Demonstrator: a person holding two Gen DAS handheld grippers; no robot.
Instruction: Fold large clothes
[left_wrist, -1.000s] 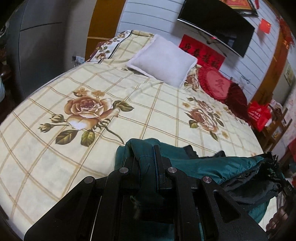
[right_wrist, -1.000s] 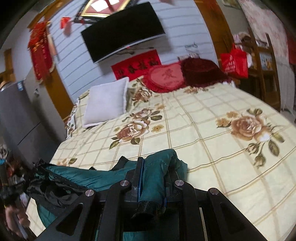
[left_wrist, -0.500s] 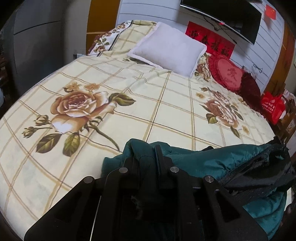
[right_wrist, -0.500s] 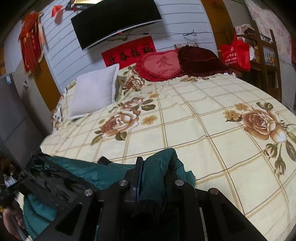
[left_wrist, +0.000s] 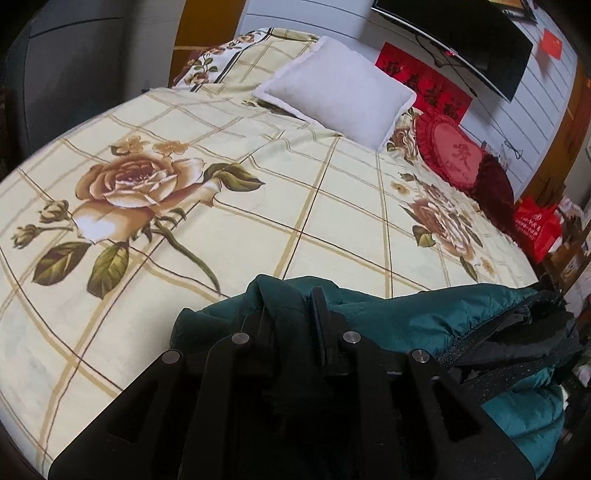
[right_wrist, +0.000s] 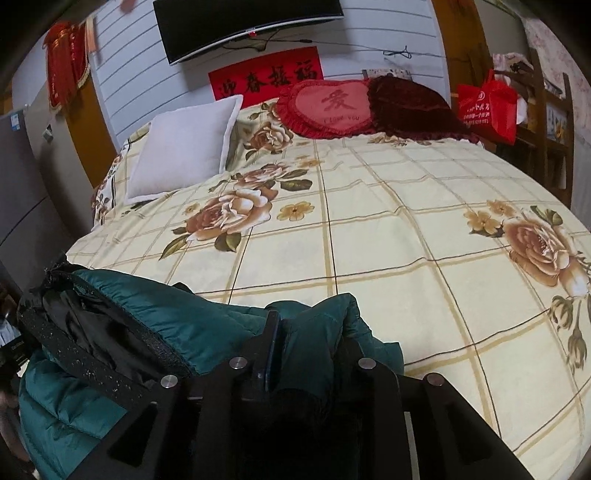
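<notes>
Dropped closer to bed (left_wrist: 332, 229) vs earlier frames, both hands. Left hand-held gripper (left_wrist: 291, 306): narrow, teal jacket (left_wrist: 424, 317) fabric between jaws. Right hand-held gripper (right_wrist: 306, 332): jaws opening, fabric between. Jacket slung between grippers at near bed edge, long axis side-to-side; neither hand nearer. Bed surface ahead of both.

Teal jacket (left_wrist: 406, 314), black lining; cream bedspread (left_wrist: 332, 221), tan grid, brown roses; white pillow (left_wrist: 340, 92); red heart cushion (right_wrist: 332, 107).
</notes>
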